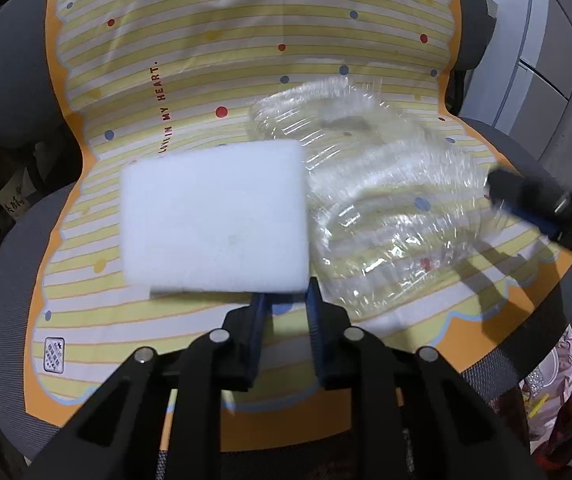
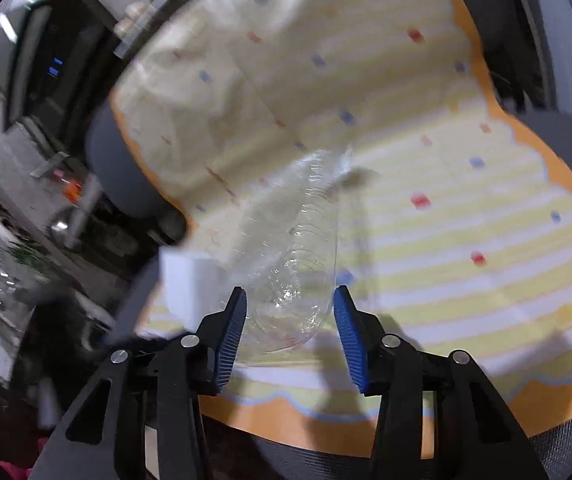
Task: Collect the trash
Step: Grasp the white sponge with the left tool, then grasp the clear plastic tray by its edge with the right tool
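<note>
A white foam block (image 1: 214,216) lies on the yellow striped cushion (image 1: 206,60) of a grey chair. My left gripper (image 1: 284,300) is shut on the block's near edge. To the block's right lies a crushed clear plastic bottle (image 1: 385,200). A dark finger of the right gripper (image 1: 525,196) reaches its far right end. In the right wrist view the bottle (image 2: 297,248) points away from me. Its near end sits between the blue pads (image 2: 232,328) of my right gripper (image 2: 289,290), which is shut on it. The foam block (image 2: 190,280) shows as a white corner to the left.
The grey chair's padded side (image 1: 14,80) curves around the cushion's left edge, and its back rises behind. A pinkish bag (image 1: 553,380) hangs below the seat's right edge. Dark furniture and floor clutter (image 2: 46,80) fill the left of the blurred right wrist view.
</note>
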`<state>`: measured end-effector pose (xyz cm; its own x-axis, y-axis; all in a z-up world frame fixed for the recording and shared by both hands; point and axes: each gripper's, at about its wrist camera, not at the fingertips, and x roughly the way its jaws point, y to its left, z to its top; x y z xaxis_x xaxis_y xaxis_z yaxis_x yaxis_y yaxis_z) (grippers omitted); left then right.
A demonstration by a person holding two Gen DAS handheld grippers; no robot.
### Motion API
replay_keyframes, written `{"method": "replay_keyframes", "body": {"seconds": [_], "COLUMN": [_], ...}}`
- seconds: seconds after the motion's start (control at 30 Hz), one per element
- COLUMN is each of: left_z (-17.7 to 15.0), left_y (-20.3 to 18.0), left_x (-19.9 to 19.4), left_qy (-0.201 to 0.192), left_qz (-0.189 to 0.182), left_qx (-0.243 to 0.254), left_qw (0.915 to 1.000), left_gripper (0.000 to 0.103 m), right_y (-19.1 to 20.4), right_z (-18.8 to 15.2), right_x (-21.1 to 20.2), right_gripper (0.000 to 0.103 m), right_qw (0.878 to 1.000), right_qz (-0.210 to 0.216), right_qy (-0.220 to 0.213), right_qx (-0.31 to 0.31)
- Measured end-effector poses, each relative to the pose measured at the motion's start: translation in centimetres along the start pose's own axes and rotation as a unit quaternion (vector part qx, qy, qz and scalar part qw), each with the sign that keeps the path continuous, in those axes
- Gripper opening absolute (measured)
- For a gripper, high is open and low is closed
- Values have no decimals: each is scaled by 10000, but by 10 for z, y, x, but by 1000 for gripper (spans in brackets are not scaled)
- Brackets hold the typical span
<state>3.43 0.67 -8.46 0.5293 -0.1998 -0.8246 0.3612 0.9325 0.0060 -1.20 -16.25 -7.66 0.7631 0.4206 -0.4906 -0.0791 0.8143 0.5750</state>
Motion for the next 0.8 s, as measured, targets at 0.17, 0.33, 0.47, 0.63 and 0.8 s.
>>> {"method": "replay_keyframes", "body": {"seconds": [0.17,0.33,0.47,0.63,0.8], "left_z": [1,-5,-15,-19,-22], "left_y": [-13,4,50,103,131], "left_x": [-2,-9,-38,-70,-72], "left_qy": [-30,93,-77,-466,-519], "left_qz": [-362,-400,-293,204,419], "left_qx": [212,36,-355,-947,-1347], "left_qw": [9991,9991,9989,9942,9886], "left_gripper": [3,5,24,33,33], "right_y": [48,92,118,131,127], "right_z": [12,19,11,-6,-9], "right_x": [9,31,55,82,70], "right_gripper": [26,15,12,17,49], "right_qw": [9973,9830,9613,9505,9554], "right_qz": [55,-462,-792,-543,-439], "right_qy": [-33,-32,222,862,916], "right_qx": [-729,-1779,-2629,-2936,-2774]}}
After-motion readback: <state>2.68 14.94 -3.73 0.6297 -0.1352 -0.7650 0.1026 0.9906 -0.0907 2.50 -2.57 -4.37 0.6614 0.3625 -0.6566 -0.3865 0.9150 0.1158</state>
